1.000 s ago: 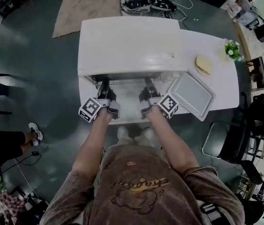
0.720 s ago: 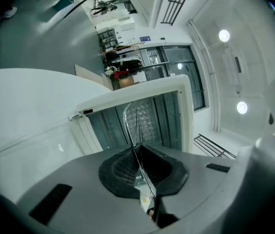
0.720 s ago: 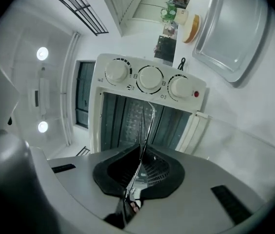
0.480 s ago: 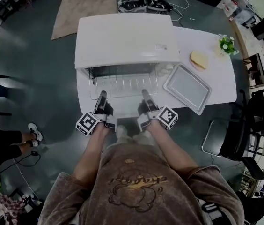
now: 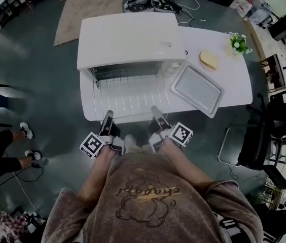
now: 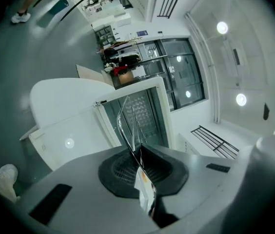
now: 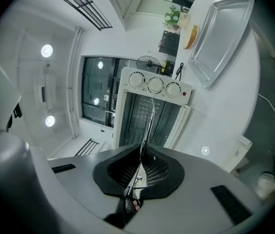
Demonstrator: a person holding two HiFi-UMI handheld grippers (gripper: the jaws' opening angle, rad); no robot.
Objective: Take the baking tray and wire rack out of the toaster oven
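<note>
The oven (image 5: pixel 128 39) has its door down. The rack (image 5: pixel 130 97) sticks nearly all the way out over the door, w/ only its rear edge at the mouth. I've got L gripper (image 5: pixel 107 117) and R gripper (image 5: pixel 155 111) both clamped tight on the rack's front wire, L toward its left end, R toward its right, so the rack runs straight ahead of both. The tray (image 5: pixel 197 89) lies flat on the table (image 5: pixel 237 82), ahead and right of R gripper, apart from it.
</note>
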